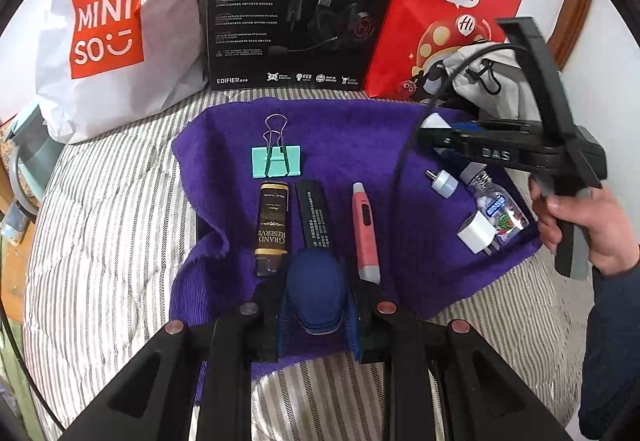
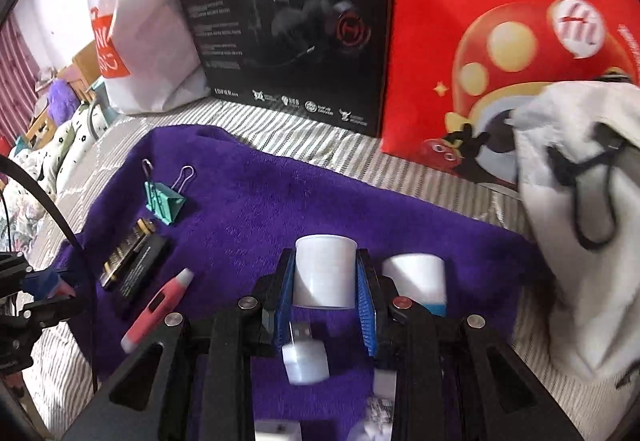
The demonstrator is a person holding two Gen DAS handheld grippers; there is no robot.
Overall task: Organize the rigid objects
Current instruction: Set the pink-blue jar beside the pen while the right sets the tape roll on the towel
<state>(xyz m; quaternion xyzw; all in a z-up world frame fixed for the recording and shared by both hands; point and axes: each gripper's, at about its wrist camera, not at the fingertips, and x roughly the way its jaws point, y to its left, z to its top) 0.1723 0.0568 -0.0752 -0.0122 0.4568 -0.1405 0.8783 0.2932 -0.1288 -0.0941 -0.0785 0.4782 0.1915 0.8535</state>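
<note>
Both tools are loaded: the left tool [image 1: 316, 297] has its ribbed blue pads pressed against a rounded, navy, fabric-textured object [image 1: 314, 291], oval like a small case, held low over the near edge of a purple towel [image 1: 352, 137]; the right tool [image 2: 326, 291] has its jaws closed on a smooth white plastic cylinder [image 2: 325, 271] standing upright between them, above the towel's right part. That towel is plush and deep-piled, spread on a bed under a grey-and-white striped cover [image 1: 100, 241]. On its left part lie the sorted things in a row: a mint-green binder clip [image 1: 276, 160] with wire loops, a small dark miniature bottle [image 1: 273, 227] with a gold label reading GRAND RESERVE, a flat black rectangular bar [image 1: 316, 217] with fine white print just beside it, and a slim pink pen-shaped tool [image 1: 365, 229] with grey ends. Toward the right sit a small pale round plug [image 1: 443, 183] with a metal pin, a clear little bottle [image 1: 498, 207] with a bright label, and a glossy white cubic charger [image 1: 478, 231] touching it. A second white cylinder [image 2: 416, 281] stands just beside the gripped one. Behind the towel stand a crinkled white Miniso bag [image 1: 108, 29], a matte black headset box [image 1: 296, 5], a glossy red paper bag [image 1: 444, 13] and a pale drawstring pouch [image 2: 580, 209]. A hand [image 1: 580, 225] grips the right tool's handle.
</note>
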